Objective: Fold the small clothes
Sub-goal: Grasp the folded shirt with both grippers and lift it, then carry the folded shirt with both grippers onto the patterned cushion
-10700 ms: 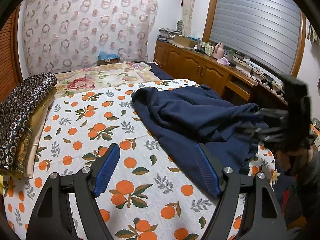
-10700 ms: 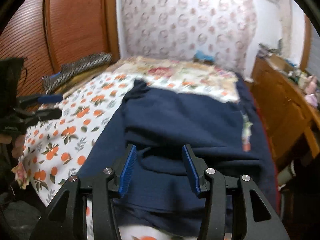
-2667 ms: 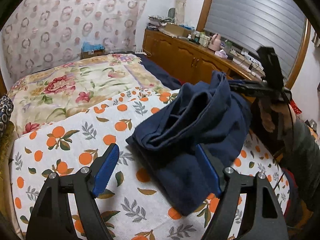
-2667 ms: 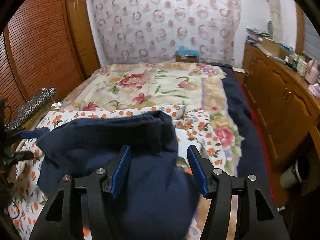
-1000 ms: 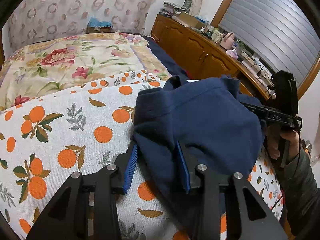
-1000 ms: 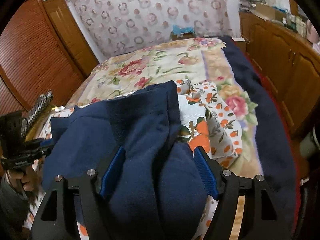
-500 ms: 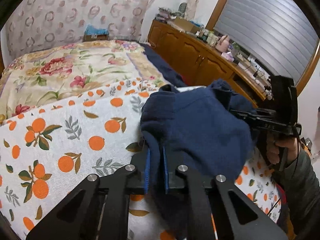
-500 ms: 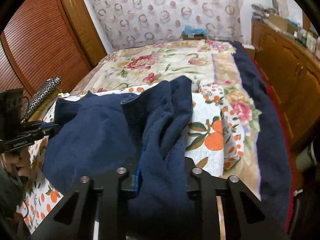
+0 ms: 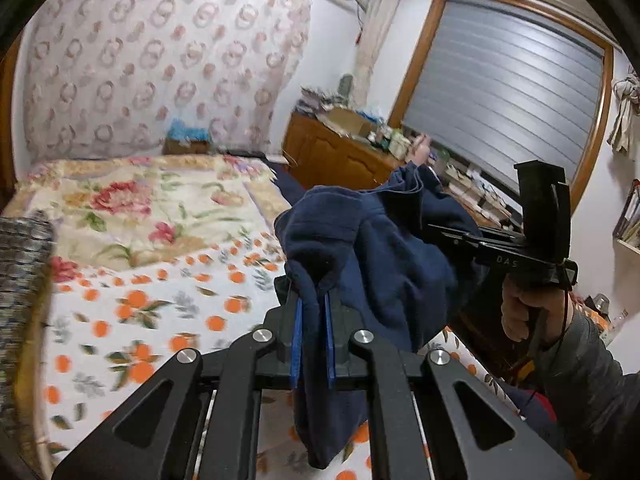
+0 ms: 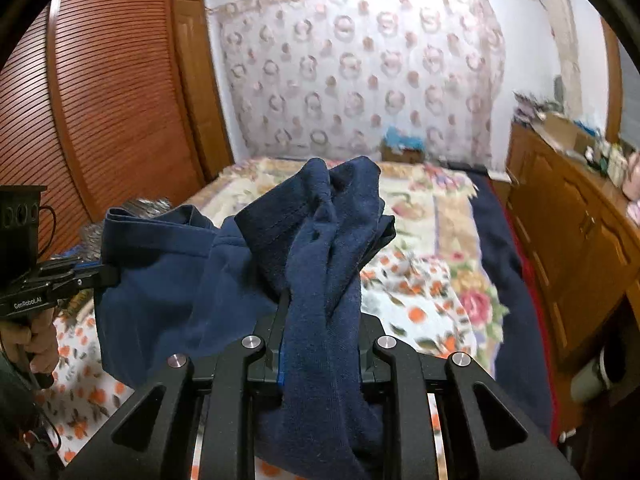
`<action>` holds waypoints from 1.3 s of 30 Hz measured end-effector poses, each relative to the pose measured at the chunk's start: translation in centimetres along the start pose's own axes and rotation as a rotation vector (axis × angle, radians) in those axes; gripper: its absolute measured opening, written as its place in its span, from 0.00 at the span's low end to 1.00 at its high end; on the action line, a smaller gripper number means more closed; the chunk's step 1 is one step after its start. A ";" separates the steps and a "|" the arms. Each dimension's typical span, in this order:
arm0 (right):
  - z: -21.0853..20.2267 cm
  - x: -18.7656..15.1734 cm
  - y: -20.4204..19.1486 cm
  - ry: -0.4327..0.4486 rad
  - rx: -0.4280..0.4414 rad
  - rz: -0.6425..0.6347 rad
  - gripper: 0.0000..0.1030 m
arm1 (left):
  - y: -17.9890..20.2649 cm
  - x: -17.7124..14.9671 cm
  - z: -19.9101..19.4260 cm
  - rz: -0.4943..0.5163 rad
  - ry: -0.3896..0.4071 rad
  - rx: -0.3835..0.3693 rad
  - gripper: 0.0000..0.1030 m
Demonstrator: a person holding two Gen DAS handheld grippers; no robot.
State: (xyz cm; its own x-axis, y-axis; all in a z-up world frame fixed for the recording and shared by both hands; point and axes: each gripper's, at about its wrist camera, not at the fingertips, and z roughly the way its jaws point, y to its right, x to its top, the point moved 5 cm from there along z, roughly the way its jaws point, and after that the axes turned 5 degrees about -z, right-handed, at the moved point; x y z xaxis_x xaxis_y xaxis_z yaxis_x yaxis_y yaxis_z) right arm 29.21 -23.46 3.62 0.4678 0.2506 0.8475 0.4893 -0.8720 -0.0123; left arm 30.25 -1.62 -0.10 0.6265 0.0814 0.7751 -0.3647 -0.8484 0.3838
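Basically, bed (image 9: 132,208) fills most of both views: floral quilt (image 10: 416,200) at the far end, orange-print sheet (image 9: 132,320) nearer the cams. Wooden louvred wardrobe (image 10: 116,92) stands on the left in the right-wrist view, w/ patterned curtain (image 10: 360,76) on the back wall. Wooden dresser (image 10: 572,216) runs along the right side, cluttered on top; shuttered window (image 9: 504,108) above it in the left-wrist view.

Navy garment (image 9: 372,256) hangs in the air above the sheet, stretched btwn both grippers, bunched and creased, not flat. Its lower folds droop down past the left gripper toward the sheet; can't tell if any part touches the bed.

Left gripper (image 9: 312,336): blue pads nearly together, clamped on a narrow fold of the garment's edge. In the right-wrist view it shows at far left (image 10: 76,272), pinching a hemmed corner, hand on the handle below.

Right gripper (image 10: 320,344): jaws pressed in on a thick wad of fabric that spills over and covers the pads almost fully; a sliver of blue pad shows on the left. In the left-wrist view it sits at right (image 9: 444,232), tips buried in cloth, right hand (image 9: 528,312) gripping the handle.

Dark patterned bundle (image 9: 20,264) lies at the bed's left edge, blurred.
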 end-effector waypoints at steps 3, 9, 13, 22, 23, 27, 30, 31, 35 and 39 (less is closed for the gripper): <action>0.4 1.1 -2.4 0.031 0.038 -0.036 0.22 | -1.4 0.4 -3.3 0.002 0.045 0.036 0.10; 2.8 4.2 -8.2 0.080 0.159 -0.117 0.22 | -5.7 0.2 -11.1 -0.032 0.148 0.138 0.10; 5.4 7.4 -12.9 0.106 0.246 -0.207 0.22 | -9.2 -0.8 -16.2 -0.089 0.230 0.215 0.10; 16.7 15.4 -21.0 0.086 0.380 -0.397 0.22 | -18.6 -3.5 -22.1 -0.252 0.356 0.373 0.10; 18.7 16.1 -21.5 0.073 0.386 -0.414 0.22 | -19.7 -4.2 -22.0 -0.270 0.348 0.398 0.10; 24.4 16.7 -24.0 0.009 0.391 -0.507 0.22 | -22.9 -6.5 -21.1 -0.330 0.322 0.440 0.10; 28.7 16.5 -25.3 -0.043 0.382 -0.527 0.22 | -24.6 -8.1 -21.0 -0.372 0.313 0.444 0.10; 30.0 16.4 -25.5 -0.054 0.381 -0.531 0.22 | -24.9 -8.4 -20.8 -0.378 0.308 0.454 0.10; 33.0 17.5 -25.0 -0.069 0.357 -0.479 0.25 | -25.3 -10.1 -20.6 -0.394 0.277 0.488 0.10; 34.6 18.4 -25.2 -0.059 0.246 -0.468 0.37 | -24.8 -9.9 -20.7 -0.382 0.270 0.514 0.10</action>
State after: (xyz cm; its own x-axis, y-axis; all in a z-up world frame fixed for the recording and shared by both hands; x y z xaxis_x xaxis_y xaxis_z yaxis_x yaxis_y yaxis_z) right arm 50.91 17.66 1.15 0.1952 0.6187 0.7610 0.8105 -0.5386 0.2301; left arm 18.81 29.50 -6.93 0.4286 0.4948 0.7560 0.2614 -0.8689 0.4204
